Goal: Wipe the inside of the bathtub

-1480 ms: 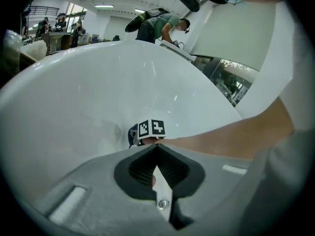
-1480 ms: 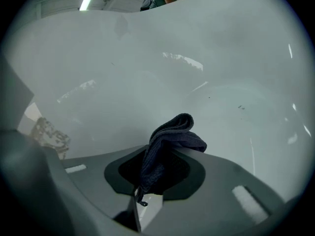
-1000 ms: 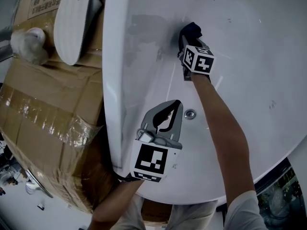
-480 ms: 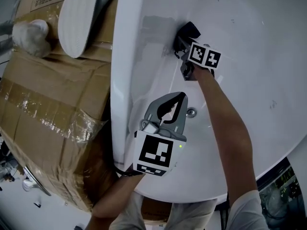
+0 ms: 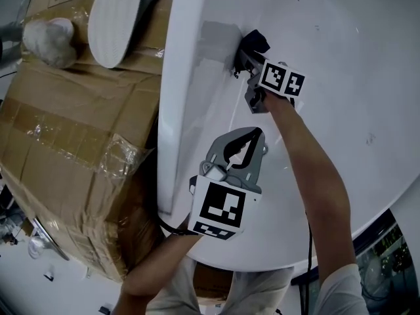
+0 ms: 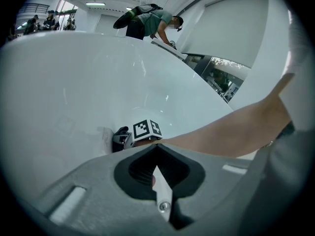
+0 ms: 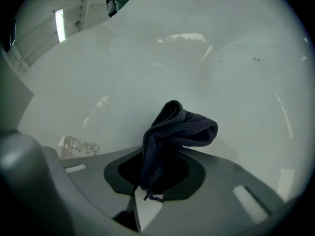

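Note:
The white bathtub (image 5: 341,58) fills the right of the head view. My right gripper (image 5: 245,56) is shut on a dark grey cloth (image 5: 255,42) and presses it against the tub's inner left wall, beside a dull grey patch (image 5: 216,37). In the right gripper view the cloth (image 7: 173,130) bunches out of the jaws against the white wall, and the patch (image 7: 78,145) lies to the left. My left gripper (image 5: 252,134) hovers over the tub nearer to me, shut with nothing in it. The left gripper view shows its shut jaws and the right gripper's marker cube (image 6: 146,129) beyond.
A taped cardboard box (image 5: 72,130) stands against the tub's left outer side. On it lie a white oval object (image 5: 118,15) and a pale bundle (image 5: 49,41). A person (image 6: 152,21) bends over in the background of the left gripper view.
The right gripper has slid the cloth a little along the inner wall toward the grey patch and the rim. The left gripper stayed shut and shifted slightly right.

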{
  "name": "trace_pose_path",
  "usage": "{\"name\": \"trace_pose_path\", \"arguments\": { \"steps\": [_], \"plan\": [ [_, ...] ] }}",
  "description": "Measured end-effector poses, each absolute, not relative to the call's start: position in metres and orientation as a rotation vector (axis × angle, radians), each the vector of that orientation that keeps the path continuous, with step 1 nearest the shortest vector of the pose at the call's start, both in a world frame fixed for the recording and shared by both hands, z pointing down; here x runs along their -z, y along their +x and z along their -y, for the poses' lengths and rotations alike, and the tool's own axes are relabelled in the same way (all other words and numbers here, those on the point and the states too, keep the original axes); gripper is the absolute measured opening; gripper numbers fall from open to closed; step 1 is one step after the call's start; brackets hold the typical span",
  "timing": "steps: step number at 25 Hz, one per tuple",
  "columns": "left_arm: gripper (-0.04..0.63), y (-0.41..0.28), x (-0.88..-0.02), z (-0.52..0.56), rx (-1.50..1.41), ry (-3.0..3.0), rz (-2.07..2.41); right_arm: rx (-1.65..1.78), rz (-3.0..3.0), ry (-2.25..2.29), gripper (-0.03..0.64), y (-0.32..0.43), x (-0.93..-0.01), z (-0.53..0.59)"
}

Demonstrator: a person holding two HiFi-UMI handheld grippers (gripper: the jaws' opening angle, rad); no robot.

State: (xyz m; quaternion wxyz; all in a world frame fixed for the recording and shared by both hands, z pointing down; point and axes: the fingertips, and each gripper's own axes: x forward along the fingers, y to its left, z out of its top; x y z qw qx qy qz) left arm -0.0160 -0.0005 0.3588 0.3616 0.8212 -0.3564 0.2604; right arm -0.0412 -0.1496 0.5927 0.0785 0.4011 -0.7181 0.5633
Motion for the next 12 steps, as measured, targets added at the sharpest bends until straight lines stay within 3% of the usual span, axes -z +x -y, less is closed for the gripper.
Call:
{"name": "trace_pose_path", "arguments": {
  "steps": [12],
  "plan": [
    [-0.002,-0.002,-0.349,0.002,-0.662,2.158,0.844,-1.611,2.236,1.129,0.078,-0.047,-0.553,0.142]
  ]
}}
